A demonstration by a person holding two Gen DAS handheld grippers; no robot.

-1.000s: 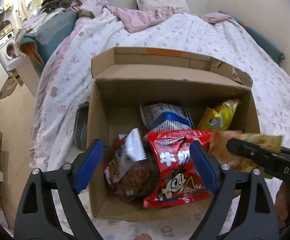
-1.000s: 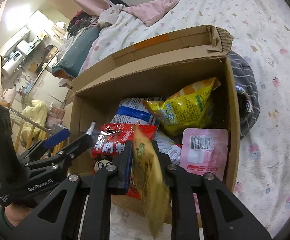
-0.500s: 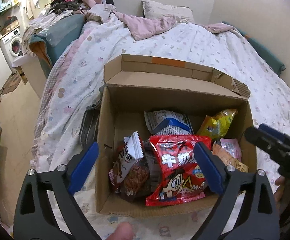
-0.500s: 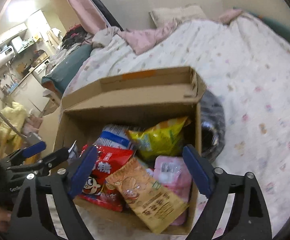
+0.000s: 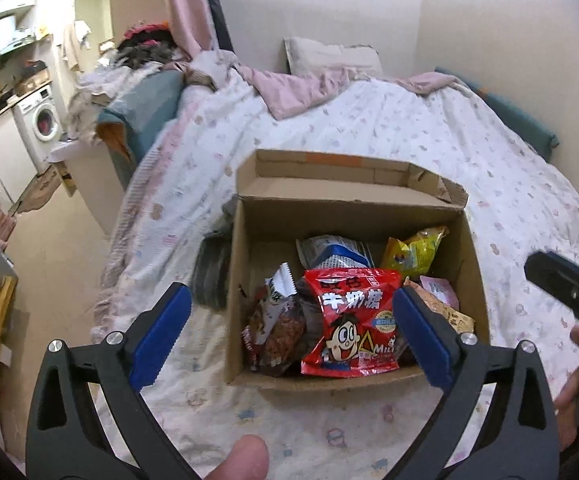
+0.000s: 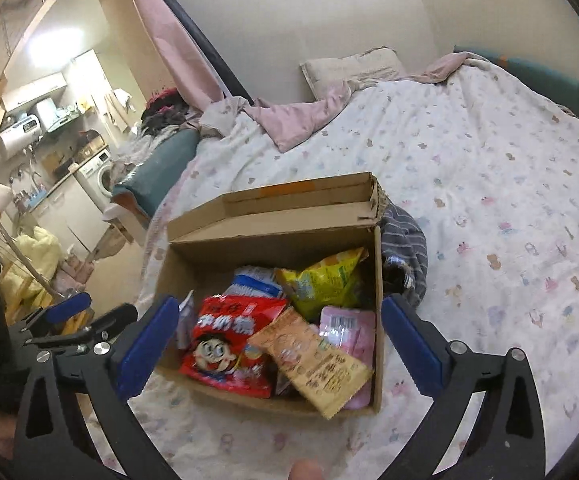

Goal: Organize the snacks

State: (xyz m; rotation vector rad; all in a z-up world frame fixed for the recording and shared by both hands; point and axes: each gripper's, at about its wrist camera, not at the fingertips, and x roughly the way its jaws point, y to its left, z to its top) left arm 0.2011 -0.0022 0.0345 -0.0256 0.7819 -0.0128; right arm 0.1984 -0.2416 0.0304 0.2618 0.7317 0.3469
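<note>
White bedding printed with small pastel figures covers the bed (image 6: 489,184), which carries everything here. On it sits an open cardboard box (image 5: 245,280), flaps up at the far side, with a striped dark cloth (image 6: 405,248) bunched against its right wall. Inside the box lie the snacks: a red cartoon-face packet (image 5: 349,320) near the front, a tan packet (image 6: 313,360) leaning over the front right edge, a yellow bag (image 6: 321,280) at the back right, a pink pouch (image 6: 349,328) and a blue-and-white bag (image 5: 337,252). The left gripper (image 5: 289,336) and right gripper (image 6: 277,344) hover before the box, jaws spread wide, holding nothing.
</note>
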